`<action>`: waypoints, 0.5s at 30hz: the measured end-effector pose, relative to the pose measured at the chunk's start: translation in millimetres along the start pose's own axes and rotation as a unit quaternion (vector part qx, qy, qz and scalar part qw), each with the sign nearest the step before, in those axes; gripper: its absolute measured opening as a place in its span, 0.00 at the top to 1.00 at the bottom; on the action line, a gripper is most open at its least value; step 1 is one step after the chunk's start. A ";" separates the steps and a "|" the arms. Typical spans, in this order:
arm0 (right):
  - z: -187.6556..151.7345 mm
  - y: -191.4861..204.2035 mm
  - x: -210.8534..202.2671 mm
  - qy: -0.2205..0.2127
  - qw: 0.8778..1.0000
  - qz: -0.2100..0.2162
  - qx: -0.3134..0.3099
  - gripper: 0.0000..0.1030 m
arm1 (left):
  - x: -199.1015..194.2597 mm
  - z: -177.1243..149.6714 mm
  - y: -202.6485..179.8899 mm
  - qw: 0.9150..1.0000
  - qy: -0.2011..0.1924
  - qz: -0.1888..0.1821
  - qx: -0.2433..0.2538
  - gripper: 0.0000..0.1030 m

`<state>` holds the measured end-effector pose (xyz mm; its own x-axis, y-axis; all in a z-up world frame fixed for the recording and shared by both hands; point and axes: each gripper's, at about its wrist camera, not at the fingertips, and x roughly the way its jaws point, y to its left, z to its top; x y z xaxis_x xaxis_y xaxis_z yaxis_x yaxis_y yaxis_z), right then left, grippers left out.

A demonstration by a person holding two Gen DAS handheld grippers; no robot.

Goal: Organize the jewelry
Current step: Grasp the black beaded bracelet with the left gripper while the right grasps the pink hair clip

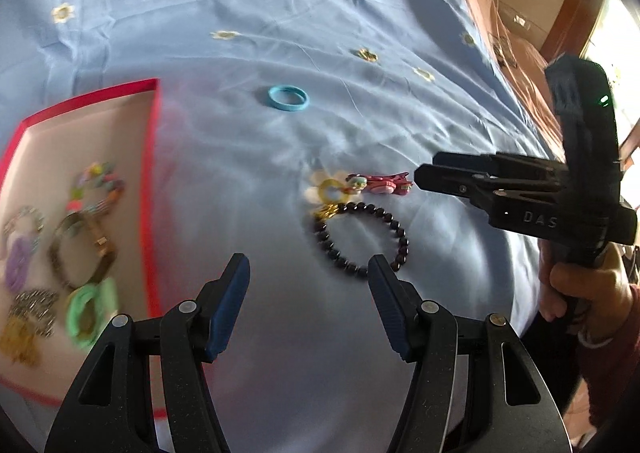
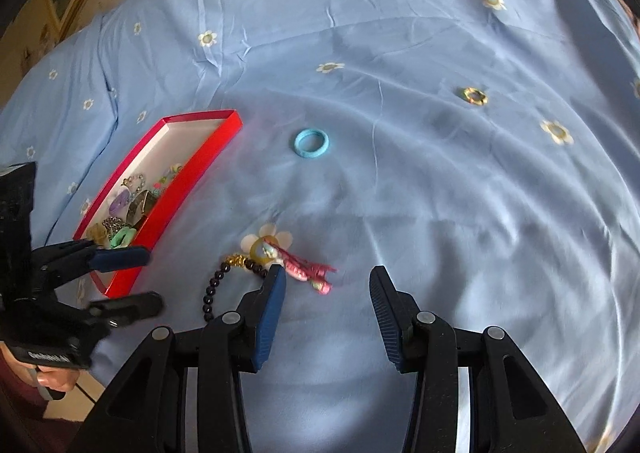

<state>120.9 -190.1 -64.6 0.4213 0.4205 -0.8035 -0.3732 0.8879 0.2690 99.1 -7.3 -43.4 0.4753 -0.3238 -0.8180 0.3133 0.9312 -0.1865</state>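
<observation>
On the blue bedsheet lie a black bead bracelet [image 1: 402, 237] [image 2: 211, 291], a pink hair clip [image 1: 380, 183] [image 2: 306, 272] and a yellow ring [image 1: 332, 189] [image 2: 260, 250], close together. My left gripper [image 1: 308, 267] [image 2: 148, 281] hovers open just short of the bracelet, with nothing between its fingers. My right gripper [image 2: 327, 275] [image 1: 424, 175] is open too, and the clip lies just beyond its left fingertip. A light blue band [image 1: 288, 97] [image 2: 312, 143] lies farther off. A small gold ring [image 2: 475, 96] [image 1: 366, 54] rests far right.
A shallow red box [image 1: 154, 193] [image 2: 160, 213] at the left holds several bracelets, hair ties and chains. The sheet [image 2: 440, 213] has printed daisies and soft wrinkles. A hand in a dark red sleeve [image 1: 580, 293] holds the right gripper. A wooden bed frame [image 1: 568, 9] runs along the far right.
</observation>
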 end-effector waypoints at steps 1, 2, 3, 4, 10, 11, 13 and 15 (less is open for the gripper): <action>1.7 -0.4 0.8 -0.001 1.000 0.002 -0.004 0.56 | 6.2 2.9 -1.3 1.000 0.004 -0.004 0.000 0.41; 3.2 -1.1 1.4 -0.002 1.000 0.005 -0.005 0.56 | 12.7 5.5 -2.2 1.000 0.010 -0.006 -0.001 0.41; 4.5 -1.7 2.3 -0.003 1.000 0.007 -0.007 0.56 | 19.3 7.5 -2.7 1.000 0.016 -0.008 -0.002 0.41; 5.4 -1.8 3.2 -0.003 1.000 0.009 -0.009 0.56 | 24.8 9.1 -3.0 1.000 0.020 -0.010 -0.002 0.41; 8.5 0.0 15.8 0.006 0.999 0.020 -0.028 0.56 | 39.1 6.2 -10.6 0.998 0.017 0.026 0.050 0.60; 8.9 1.7 18.0 0.008 0.999 0.022 -0.034 0.56 | 37.9 5.1 -10.4 0.998 0.015 0.024 0.057 0.71; 9.1 5.8 21.8 0.010 0.998 0.026 -0.048 0.56 | 36.4 4.2 -6.6 0.998 0.015 0.019 0.060 0.86; 9.5 13.0 28.0 0.014 0.997 0.029 -0.069 0.56 | 34.5 4.6 -0.5 0.998 0.015 0.009 0.052 0.94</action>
<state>135.7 -165.0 -78.5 0.3730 0.4638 -0.8036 -0.5075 0.8271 0.2417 119.2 -19.7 -69.0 0.4569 -0.2996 -0.8376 0.3893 0.9140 -0.1146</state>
